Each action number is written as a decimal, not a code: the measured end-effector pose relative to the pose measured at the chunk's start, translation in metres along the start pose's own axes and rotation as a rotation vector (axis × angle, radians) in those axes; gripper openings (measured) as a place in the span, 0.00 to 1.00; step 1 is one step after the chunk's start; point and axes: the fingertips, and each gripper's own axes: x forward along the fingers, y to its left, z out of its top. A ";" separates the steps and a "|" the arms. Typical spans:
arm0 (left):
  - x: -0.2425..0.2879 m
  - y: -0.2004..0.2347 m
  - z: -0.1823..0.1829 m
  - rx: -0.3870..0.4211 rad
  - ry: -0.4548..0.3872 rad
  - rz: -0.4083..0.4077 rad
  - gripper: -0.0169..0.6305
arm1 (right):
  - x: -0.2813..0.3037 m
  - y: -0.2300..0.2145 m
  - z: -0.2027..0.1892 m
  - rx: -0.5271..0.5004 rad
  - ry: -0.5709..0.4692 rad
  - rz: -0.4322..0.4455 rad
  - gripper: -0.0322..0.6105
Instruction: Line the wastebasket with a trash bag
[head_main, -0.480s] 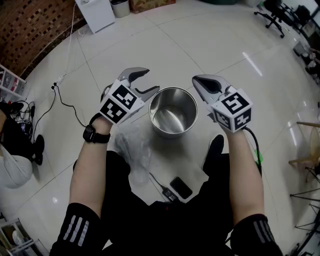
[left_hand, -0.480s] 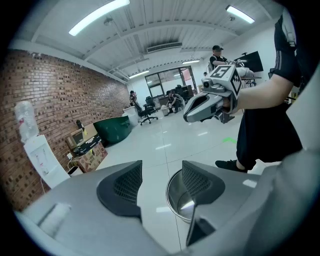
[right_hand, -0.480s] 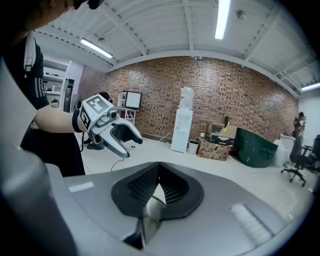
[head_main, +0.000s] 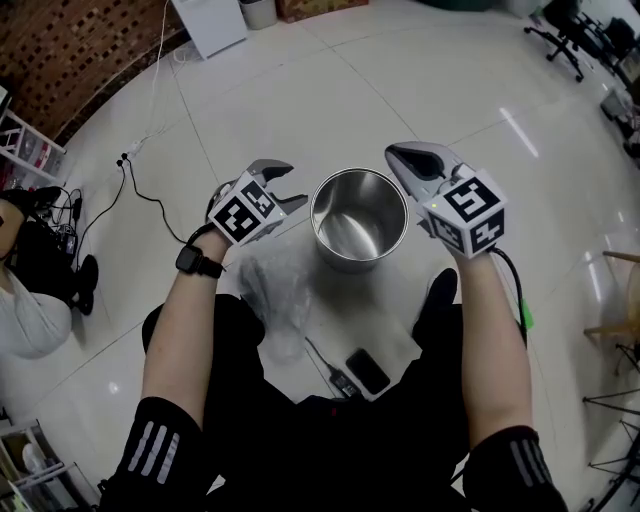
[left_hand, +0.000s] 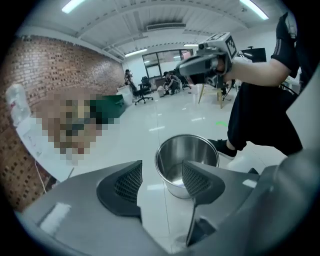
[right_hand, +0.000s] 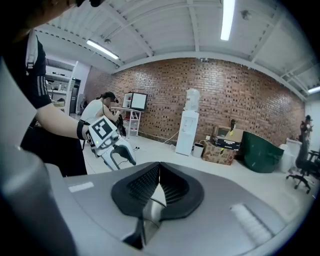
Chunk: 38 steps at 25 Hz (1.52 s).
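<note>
Left gripper (head_main: 285, 186): jaws apart, nothing between the pads; its own view looks through the gap onto the wastebasket's rim. Right gripper (head_main: 405, 157): jaws together, pads meeting, nothing held. Both hang in the air above the floor (head_main: 300, 90), left one tipped down at the wastebasket's left side, right one more level over its right rim. Wastebasket (head_main: 345, 262): round bare steel pail, upright on the white tile between the two grippers, no liner inside. Trash bag (head_main: 275, 290): clear, crumpled, lying on the floor just beside the pail on its near-left, below the left gripper; cannot tell whether it touches the pail's base. Nearer the person, a dark phone (head_main: 367, 371) lies flat with a cable (head_main: 325, 362) just left of it. A black shoe (head_main: 437, 300) stands near-right of the pail. Far left, a thin black cord (head_main: 150, 200) trails across the tile.
</note>
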 end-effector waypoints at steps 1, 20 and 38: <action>0.008 -0.004 -0.017 -0.020 0.035 -0.018 0.41 | 0.002 0.002 -0.001 -0.006 0.003 0.004 0.06; 0.119 -0.100 -0.271 -0.251 0.500 -0.178 0.47 | 0.020 0.015 0.004 -0.047 0.026 0.037 0.06; 0.107 -0.047 -0.249 -0.172 0.446 -0.016 0.02 | 0.017 0.016 0.011 -0.062 -0.005 0.045 0.06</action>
